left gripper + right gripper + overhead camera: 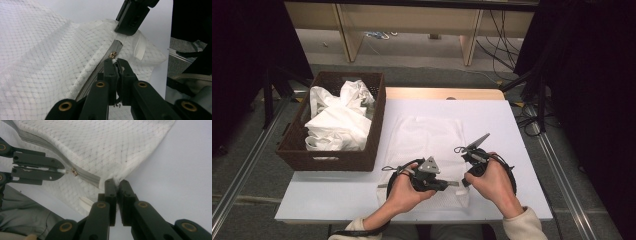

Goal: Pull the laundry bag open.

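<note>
A white mesh laundry bag (pixel 427 135) lies flat on the white table (pixel 512 150), its grey zipper (pixel 86 177) along the near edge. My left gripper (pixel 116 61) is shut on the white pull tab of the brass zipper slider (pixel 113 54). In the high view the left gripper (pixel 456 183) points right along the bag's near edge. My right gripper (pixel 116 181) is shut on the bag's corner at the zipper's end. Its tips meet the bag just right of the left gripper's tips, as the right gripper (pixel 464 180) stands in the high view. The slider (pixel 74 172) sits a short way from that corner.
A dark wicker basket (pixel 378 115) with crumpled white cloths (pixel 337 122) stands at the table's left edge. Bare table surface lies right of the bag. Wooden furniture legs and cables are on the floor beyond the table.
</note>
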### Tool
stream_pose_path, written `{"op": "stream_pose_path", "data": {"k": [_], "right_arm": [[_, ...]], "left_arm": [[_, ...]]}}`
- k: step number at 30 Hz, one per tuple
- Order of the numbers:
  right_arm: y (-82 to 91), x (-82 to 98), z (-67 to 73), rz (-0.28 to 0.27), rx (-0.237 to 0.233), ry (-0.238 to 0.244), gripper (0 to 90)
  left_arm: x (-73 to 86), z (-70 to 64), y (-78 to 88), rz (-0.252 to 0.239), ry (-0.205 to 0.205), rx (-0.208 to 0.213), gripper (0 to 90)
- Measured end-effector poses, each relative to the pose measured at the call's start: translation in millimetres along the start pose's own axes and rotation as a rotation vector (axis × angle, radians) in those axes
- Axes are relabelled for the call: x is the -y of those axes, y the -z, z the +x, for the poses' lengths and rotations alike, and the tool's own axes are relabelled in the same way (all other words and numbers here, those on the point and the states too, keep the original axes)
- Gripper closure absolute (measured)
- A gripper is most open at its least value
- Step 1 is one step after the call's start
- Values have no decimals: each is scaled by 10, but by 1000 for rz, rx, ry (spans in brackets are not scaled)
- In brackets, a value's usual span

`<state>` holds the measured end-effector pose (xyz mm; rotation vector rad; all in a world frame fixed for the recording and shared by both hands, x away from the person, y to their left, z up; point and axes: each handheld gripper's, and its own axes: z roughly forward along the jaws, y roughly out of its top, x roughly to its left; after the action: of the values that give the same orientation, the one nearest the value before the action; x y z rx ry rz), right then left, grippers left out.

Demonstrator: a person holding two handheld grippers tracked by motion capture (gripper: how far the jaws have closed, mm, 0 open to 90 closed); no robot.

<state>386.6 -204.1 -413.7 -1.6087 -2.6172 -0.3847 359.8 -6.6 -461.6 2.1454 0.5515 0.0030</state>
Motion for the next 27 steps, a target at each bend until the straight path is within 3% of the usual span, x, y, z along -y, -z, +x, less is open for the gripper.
{"op": "stream_pose_path", "data": {"k": [2, 4, 8, 9, 16, 17, 21, 23, 24, 25, 27], "right_arm": [[6, -7, 9, 20, 2, -11, 872], [0, -14, -7, 10, -5, 18, 872], [16, -17, 9, 21, -3, -19, 871], [5, -18, -16, 6, 1, 15, 871], [5, -18, -15, 5, -1, 14, 871], [17, -17, 9, 23, -4, -18, 872], [24, -14, 13, 33, -9, -35, 872], [14, -12, 3, 18, -7, -21, 871], [21, -12, 13, 28, -6, -38, 871], [7, -13, -11, 8, -5, -7, 871], [9, -13, -6, 12, -5, -12, 872]], "left_arm": [[6, 1, 8, 0, 8, -1, 861], [6, 13, 18, -4, -3, -5, 861], [9, 23, 36, -5, -7, -8, 861], [12, 35, 49, 7, -12, -17, 861], [14, 36, 48, 0, -17, -9, 861], [12, 45, 58, 11, -27, -15, 861], [21, 29, 55, 1, 8, -6, 861], [22, 29, 57, 3, 5, -8, 861], [22, 38, 62, 8, -2, -12, 861], [20, 34, 65, 4, -5, -11, 861], [20, 30, 63, -2, 0, -8, 861]]}}
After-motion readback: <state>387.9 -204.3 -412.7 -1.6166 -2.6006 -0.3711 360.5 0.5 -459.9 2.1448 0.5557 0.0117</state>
